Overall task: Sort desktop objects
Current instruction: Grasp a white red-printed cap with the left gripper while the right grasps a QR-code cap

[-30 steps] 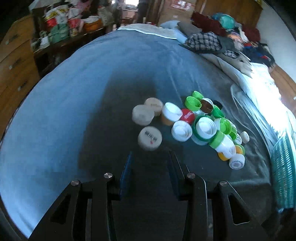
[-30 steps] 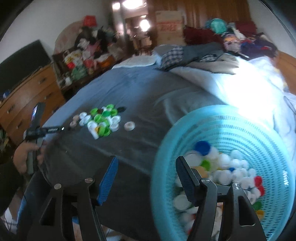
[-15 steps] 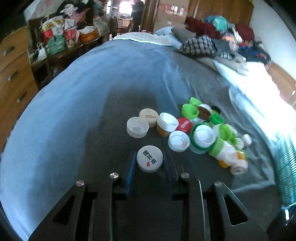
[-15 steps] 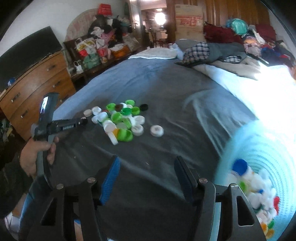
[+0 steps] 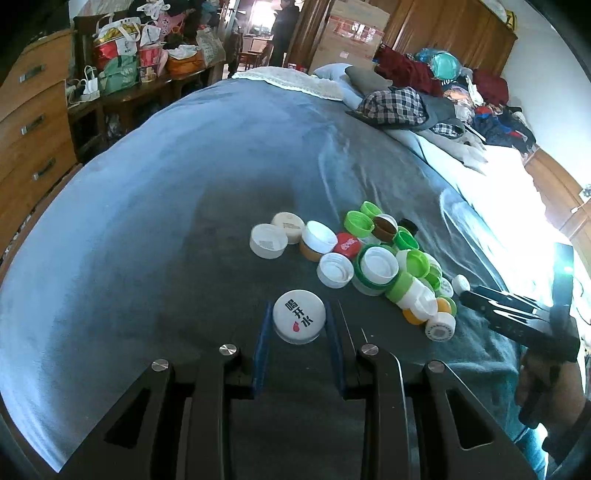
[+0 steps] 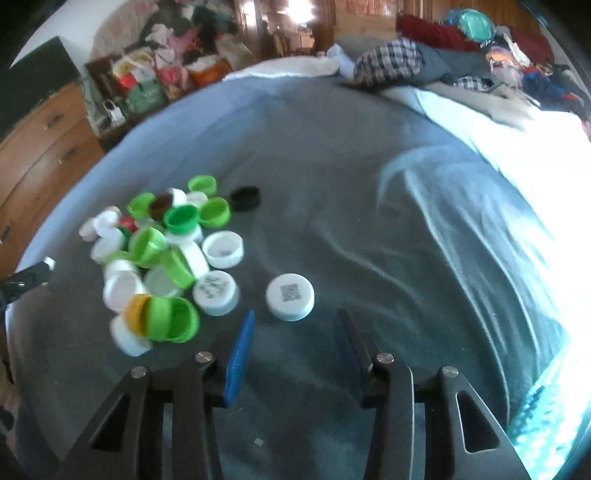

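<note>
Left hand-held gripper pinches a white printed cap near the bed's front edge. Right hand-held gripper, jaws closing with nothing between, has a lone white cap just beyond its tips, slightly left of centre, right of the cap pile.

A grey-blue blanket covers the bed. At its far end lies a heap of clothes, a plaid shirt on top, beside a pale pillow. Along the left wall stands a wooden dresser, next to a low shelf crowded with shopping bags. A cardboard box stands by the wooden wardrobe.
</note>
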The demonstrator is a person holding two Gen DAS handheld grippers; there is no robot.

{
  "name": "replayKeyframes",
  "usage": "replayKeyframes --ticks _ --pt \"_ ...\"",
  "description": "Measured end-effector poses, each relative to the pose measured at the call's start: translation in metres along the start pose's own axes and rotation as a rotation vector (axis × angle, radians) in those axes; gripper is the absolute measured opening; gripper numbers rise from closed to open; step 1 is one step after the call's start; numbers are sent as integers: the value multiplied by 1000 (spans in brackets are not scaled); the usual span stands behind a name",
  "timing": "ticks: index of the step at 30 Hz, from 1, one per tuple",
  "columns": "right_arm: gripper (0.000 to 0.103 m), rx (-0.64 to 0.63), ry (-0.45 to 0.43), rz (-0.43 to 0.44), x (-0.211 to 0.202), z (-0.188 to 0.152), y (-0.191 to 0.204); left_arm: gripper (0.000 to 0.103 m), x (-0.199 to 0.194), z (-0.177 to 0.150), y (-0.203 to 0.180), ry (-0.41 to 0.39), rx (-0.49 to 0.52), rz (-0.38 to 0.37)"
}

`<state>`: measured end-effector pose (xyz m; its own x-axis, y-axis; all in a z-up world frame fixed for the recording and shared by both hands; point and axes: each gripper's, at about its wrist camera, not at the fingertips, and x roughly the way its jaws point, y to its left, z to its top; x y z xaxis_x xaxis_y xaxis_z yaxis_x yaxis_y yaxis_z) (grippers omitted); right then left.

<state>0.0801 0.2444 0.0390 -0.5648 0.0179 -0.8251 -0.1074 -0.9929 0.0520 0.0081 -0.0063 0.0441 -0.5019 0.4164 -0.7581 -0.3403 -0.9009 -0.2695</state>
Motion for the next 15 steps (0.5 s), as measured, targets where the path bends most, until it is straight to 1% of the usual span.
replayKeyframes --ticks 5,6,7,8,11,15 --pt "48 -14 0 0 15 3 -2 25 5 -1 -9 13 12 -8" --pt "46 -18 0 3 15 4 -2 24 4 -1 -12 12 16 -11" --pt "31 -21 1 10 13 3 -2 24 2 -1 -15 9 24 -9" --pt "32 -21 2 17 10 3 -2 25 -1 -1 -18 5 34 -9" --pt "32 -11 -27 40 -14 -1 1 24 -14 -1 -34 -17 75 -8" --pt "32 -15 -89 71 -63 -10 8 24 -30 0 -54 -44 109 -4"
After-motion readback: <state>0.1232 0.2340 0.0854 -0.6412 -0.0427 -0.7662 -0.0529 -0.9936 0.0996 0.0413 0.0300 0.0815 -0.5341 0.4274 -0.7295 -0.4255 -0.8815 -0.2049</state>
